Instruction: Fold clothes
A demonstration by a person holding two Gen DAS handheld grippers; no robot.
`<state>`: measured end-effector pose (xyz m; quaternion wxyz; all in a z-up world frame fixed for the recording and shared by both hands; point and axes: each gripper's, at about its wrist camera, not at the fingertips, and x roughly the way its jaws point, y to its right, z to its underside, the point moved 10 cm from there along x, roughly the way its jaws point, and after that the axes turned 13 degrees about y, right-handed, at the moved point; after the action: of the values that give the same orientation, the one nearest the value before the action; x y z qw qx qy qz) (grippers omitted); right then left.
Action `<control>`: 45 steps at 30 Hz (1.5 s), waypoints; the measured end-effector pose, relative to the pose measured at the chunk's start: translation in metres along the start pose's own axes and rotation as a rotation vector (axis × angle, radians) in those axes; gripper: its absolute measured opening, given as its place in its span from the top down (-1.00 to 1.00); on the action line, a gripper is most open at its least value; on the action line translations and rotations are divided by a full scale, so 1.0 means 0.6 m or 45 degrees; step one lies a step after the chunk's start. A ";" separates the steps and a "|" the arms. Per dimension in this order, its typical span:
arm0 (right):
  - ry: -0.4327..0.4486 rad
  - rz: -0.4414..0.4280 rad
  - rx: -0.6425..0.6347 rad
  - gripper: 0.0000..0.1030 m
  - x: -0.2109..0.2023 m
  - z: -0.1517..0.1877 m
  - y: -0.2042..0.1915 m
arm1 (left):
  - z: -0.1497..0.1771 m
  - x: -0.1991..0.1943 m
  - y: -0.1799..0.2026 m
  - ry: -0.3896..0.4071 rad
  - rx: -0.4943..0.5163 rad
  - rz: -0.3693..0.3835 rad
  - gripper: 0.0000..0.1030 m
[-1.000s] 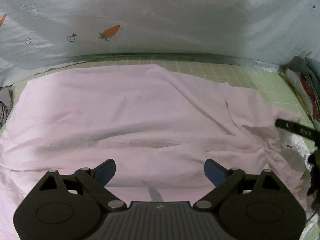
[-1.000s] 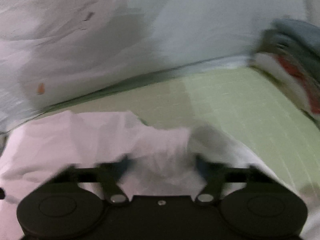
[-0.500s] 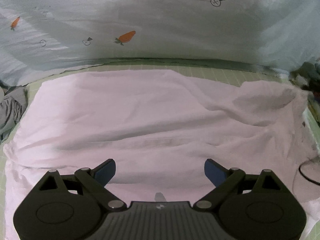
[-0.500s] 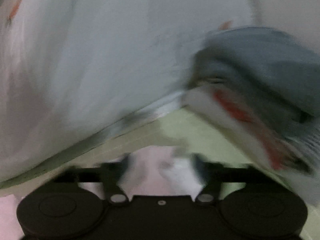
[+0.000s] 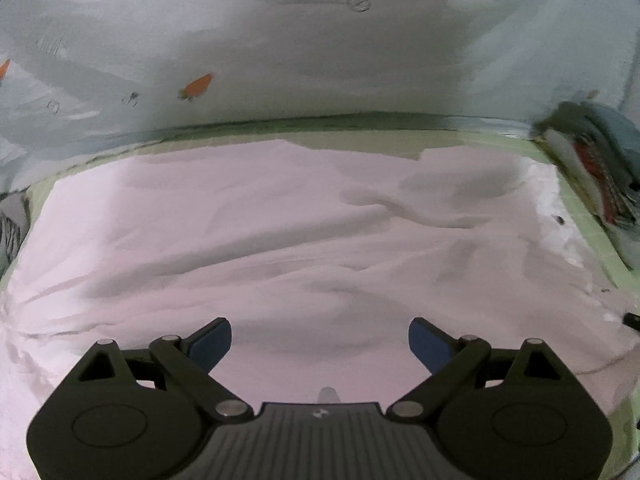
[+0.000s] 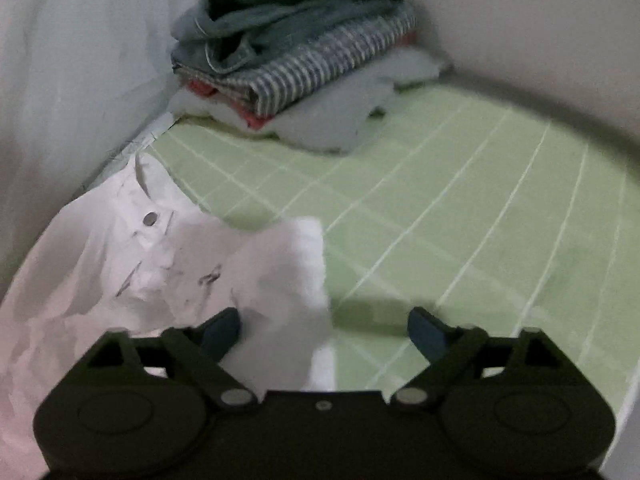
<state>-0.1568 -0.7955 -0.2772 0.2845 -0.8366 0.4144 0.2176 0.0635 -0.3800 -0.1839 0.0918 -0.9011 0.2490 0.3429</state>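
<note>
Pink shirt point(image 5: 280, 240) spread on green mat point(image 6: 460, 208), both hand-held grippers spread wide

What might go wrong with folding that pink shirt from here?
The pink shirt lies wrinkled on the green mat, so a fold now may trap creases. Both tongs are open, the right tongs over the bunched collar end; a careless pinch might catch several layers. The stack of folded clothes sits close by, and a wide sweep might knock it.

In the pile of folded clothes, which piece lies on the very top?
The blue-grey denim piece lies on top. The striped one sits directly under it, with red and white pieces lower down.
</note>
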 end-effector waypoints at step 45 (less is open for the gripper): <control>-0.008 0.509 -0.599 -0.90 -0.024 -0.110 -0.025 | 0.041 0.071 -0.241 -0.086 -0.485 -0.447 -0.88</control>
<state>-0.1441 -0.8230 -0.2152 0.0358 -0.7807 0.5081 0.3620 0.1507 -0.2643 -0.2312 -0.0130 -0.9196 0.0165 0.3922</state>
